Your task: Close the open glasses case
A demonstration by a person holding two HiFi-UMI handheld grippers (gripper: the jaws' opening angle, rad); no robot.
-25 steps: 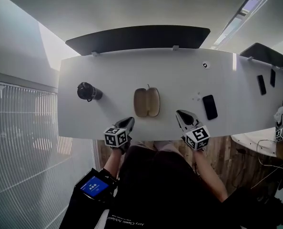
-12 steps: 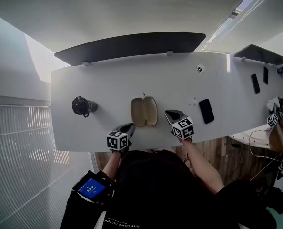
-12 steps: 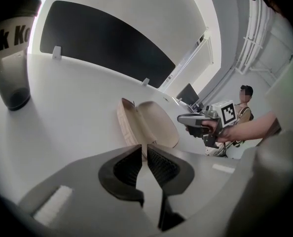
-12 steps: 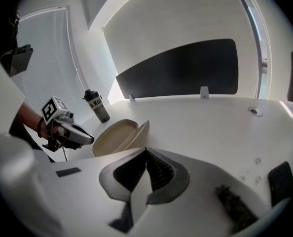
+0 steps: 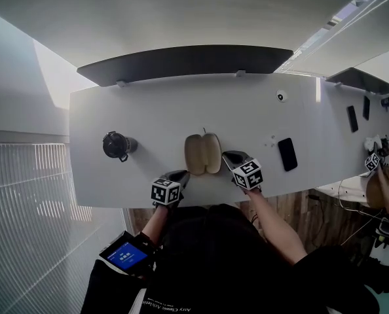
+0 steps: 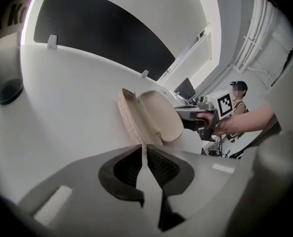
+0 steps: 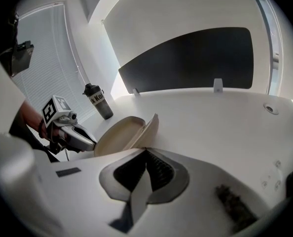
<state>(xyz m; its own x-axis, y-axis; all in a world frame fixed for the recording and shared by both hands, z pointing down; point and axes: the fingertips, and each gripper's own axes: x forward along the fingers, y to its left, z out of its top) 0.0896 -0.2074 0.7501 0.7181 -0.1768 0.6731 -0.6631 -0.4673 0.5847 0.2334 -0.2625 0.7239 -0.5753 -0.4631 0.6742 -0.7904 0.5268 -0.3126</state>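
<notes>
My right tongs are pinched tip to tip with nothing between them, the nose just beside the right half of the glasses case. My left tongs are likewise pressed together and empty, near the case's front left corner but apart from it.

The case lies open on the white table, close to my edge, between the two tongs; a black bottle stands well off to the left; a phone lies to the right.

To close it well, I judge the left tongs should brace the left half while the right nose gets under the right half's outer edge and tips it over the hinge; go slowly, since the case may skate on the smooth top.

Its long axis runs away from me; the hinge seam runs down the middle; both halves face upward, side by side.
</notes>
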